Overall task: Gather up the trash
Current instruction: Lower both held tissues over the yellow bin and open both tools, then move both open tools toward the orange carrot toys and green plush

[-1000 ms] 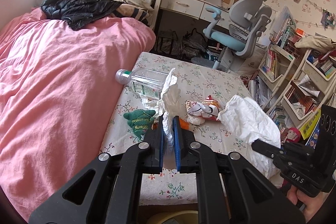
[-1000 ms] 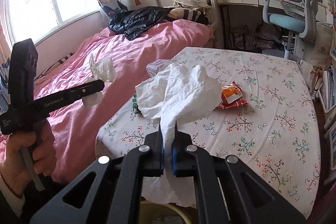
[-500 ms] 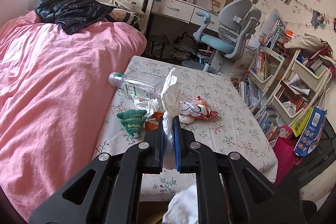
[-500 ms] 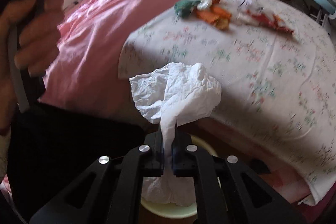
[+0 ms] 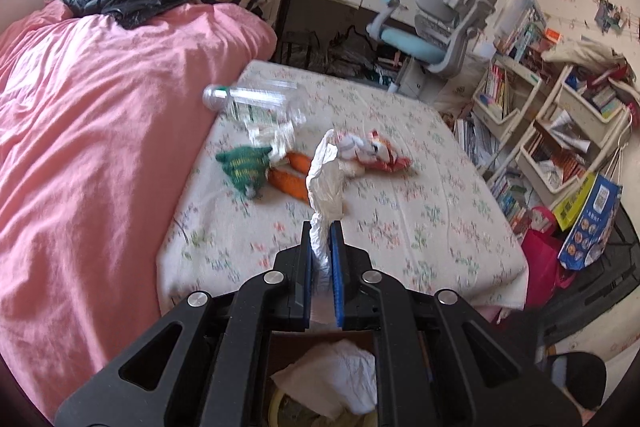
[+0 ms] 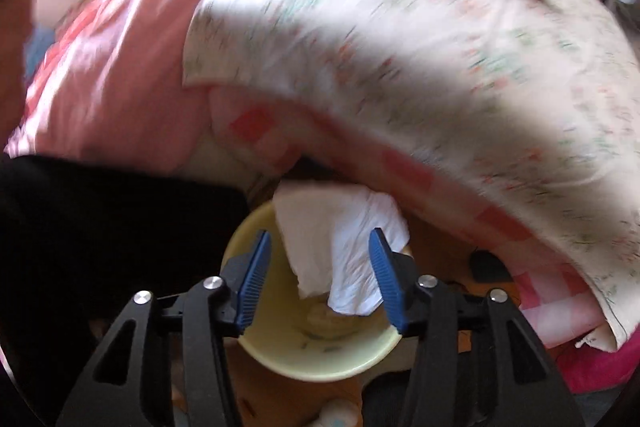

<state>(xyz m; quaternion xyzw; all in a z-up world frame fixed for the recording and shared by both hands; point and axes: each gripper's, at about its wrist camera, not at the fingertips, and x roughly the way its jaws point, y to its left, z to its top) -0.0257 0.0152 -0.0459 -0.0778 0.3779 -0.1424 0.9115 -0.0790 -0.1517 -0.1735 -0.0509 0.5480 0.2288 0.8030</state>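
The big tissue [image 6: 340, 239] that the right gripper [image 6: 320, 283] was clamping a second ago, up above the bench, now lies loose on the far rim of the yellow bin [image 6: 312, 359], which stands on the floor under the bench's near edge. The right gripper has swung down over the bin and its jaws are opening; the tissue sits between the blue pads [image 6: 254, 279] but they no longer press it, so that piece looks delivered or about to slide in. The left gripper [image 5: 320, 247] stays clamped on a thin twist of tissue [image 5: 325, 183], held over the near edge of the bench [image 5: 440, 219] and closer to the bin than before; it probably goes in next. A bottle [image 5: 248, 101], a snack wrapper [image 5: 372, 153] and some orange scraps [image 5: 290, 181] wait near the bench's left edge.
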